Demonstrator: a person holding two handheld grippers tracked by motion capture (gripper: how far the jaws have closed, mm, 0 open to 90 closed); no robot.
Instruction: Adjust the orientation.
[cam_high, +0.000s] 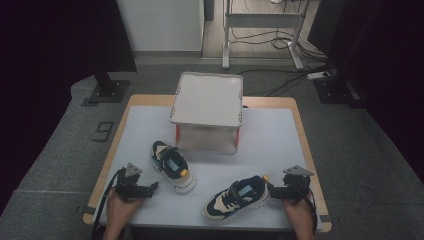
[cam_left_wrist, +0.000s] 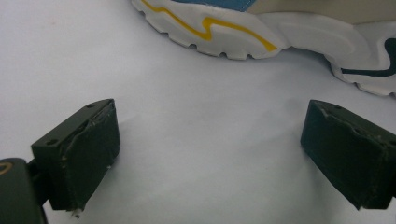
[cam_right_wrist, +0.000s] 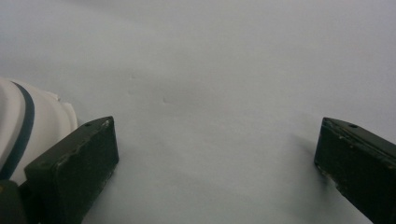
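Note:
Two white, navy and beige sneakers lie on the white table top. One sneaker (cam_high: 173, 167) lies left of centre, its yellow-striped sole (cam_left_wrist: 210, 28) just ahead of my left gripper (cam_left_wrist: 210, 126). The other sneaker (cam_high: 237, 196) lies at the front right, toe towards the front edge; its white toe sole (cam_left_wrist: 369, 65) also appears in the left gripper view. My left gripper (cam_high: 154, 186) stands open on bare table, apart from both. My right gripper (cam_high: 271, 189) is open at that sneaker's heel (cam_right_wrist: 23, 126), which sits beside one jaw, outside the gap (cam_right_wrist: 217, 140).
A box (cam_high: 207, 112) with a white lid and red-edged sides stands at the middle back of the table (cam_high: 280, 145). Bare white surface lies right of the box. The wooden table edge (cam_high: 312, 165) runs close to my right gripper. Stands and cables sit on the floor behind.

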